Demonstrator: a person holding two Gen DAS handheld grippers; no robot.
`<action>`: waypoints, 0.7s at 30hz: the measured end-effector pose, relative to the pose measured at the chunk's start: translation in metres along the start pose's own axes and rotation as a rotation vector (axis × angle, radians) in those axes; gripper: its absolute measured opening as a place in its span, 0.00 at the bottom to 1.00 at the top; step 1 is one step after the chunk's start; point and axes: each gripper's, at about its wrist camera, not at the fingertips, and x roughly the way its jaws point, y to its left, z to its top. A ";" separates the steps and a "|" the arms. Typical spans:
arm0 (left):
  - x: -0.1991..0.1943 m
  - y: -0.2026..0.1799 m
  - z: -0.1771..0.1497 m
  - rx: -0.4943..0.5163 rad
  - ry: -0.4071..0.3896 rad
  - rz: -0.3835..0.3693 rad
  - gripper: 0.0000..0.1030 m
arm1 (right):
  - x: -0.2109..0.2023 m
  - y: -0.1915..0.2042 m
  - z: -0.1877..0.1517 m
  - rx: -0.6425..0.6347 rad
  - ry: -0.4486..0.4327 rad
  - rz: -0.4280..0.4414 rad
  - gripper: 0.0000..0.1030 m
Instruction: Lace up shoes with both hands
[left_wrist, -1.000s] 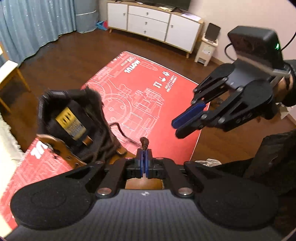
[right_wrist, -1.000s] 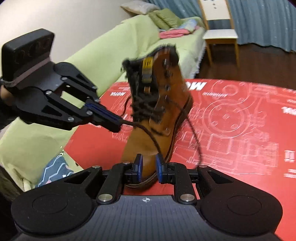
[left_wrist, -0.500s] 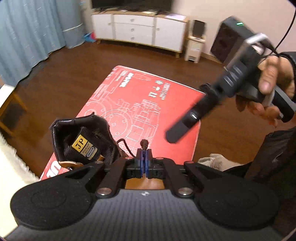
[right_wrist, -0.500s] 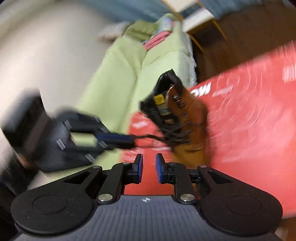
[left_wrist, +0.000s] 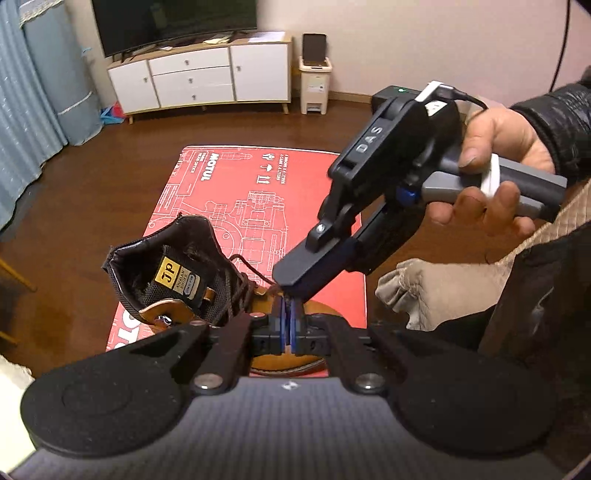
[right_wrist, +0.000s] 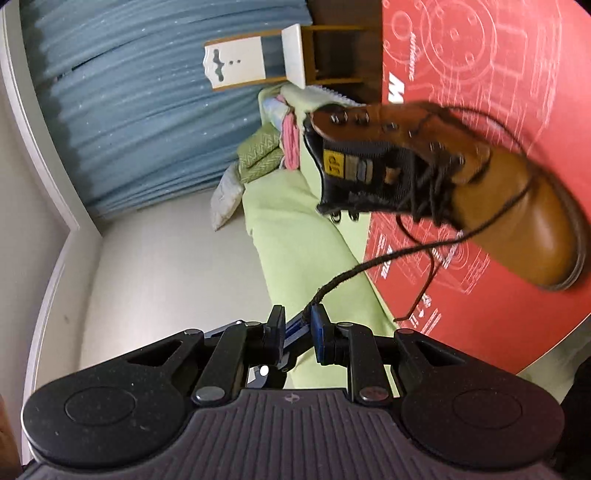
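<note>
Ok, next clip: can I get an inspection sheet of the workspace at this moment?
Surface: red printed mat on wooden floor.
Job's things: brown boot on the mat, partly laced; dark lace pulled out toward the grippers.
Clutter: beige cloth beside the mat.
Grippers: left gripper shut on lace end; right gripper open, fingers either side of the left's tip.
Cables: black cable at right gripper's camera.
Surroundings: white cabinet, bin, green sofa, chair, blue curtains.

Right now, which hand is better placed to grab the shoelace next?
Probably the right. The right gripper has open jaws on either side of the lace, just where the left gripper pinches its end, so it only needs to close. The left is busy holding it.
</note>
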 end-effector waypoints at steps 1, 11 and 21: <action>0.002 0.002 0.000 0.001 0.002 -0.006 0.00 | 0.002 -0.002 -0.001 0.003 -0.006 -0.003 0.21; 0.024 0.012 0.012 -0.039 0.046 -0.030 0.03 | 0.006 -0.019 0.017 0.074 -0.019 -0.059 0.07; 0.032 0.024 0.022 -0.087 0.056 -0.092 0.00 | -0.010 -0.019 0.036 0.052 -0.072 -0.102 0.05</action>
